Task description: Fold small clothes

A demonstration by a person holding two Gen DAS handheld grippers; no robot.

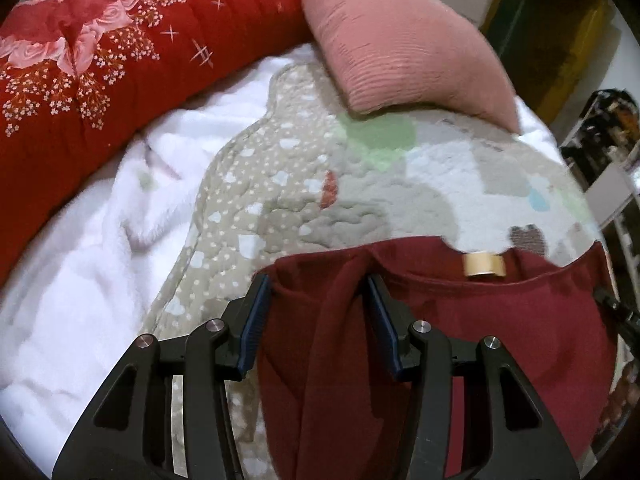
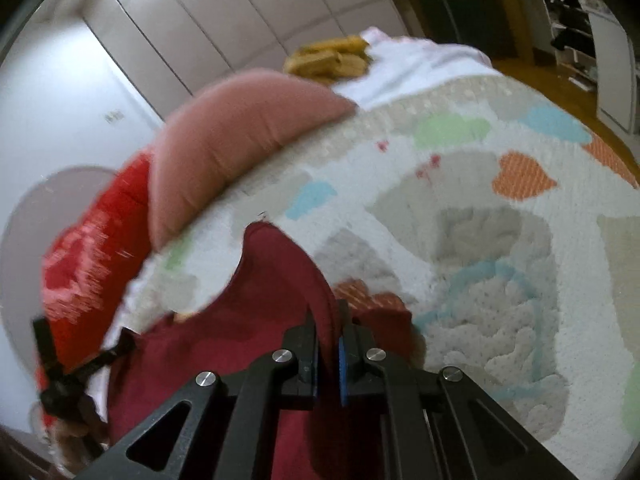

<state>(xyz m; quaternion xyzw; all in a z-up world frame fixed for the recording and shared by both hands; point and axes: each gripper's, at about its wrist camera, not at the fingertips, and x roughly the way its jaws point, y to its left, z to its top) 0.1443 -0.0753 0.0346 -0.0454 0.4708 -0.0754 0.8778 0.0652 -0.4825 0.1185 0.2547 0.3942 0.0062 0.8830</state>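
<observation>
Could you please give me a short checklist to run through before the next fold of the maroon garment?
1. Right gripper clamped on the maroon garment: ok, jaws nearly closed on a fabric edge.
2. Left gripper clamped: not ok, jaws stand apart with fabric draped between.
3. Garment flat: not ok, it is bunched and lifted.
4. Quilted mat ahead free for laying down: ok.
5. Pink pillow apart from the garment: ok.
6. Neck label visible: ok.

Left gripper (image 1: 316,304): jaws spread apart, a fold of dark red garment (image 1: 500,320) running between them. Right gripper (image 2: 329,344): jaws nearly together, pinching the garment's edge, held above the bed.
</observation>
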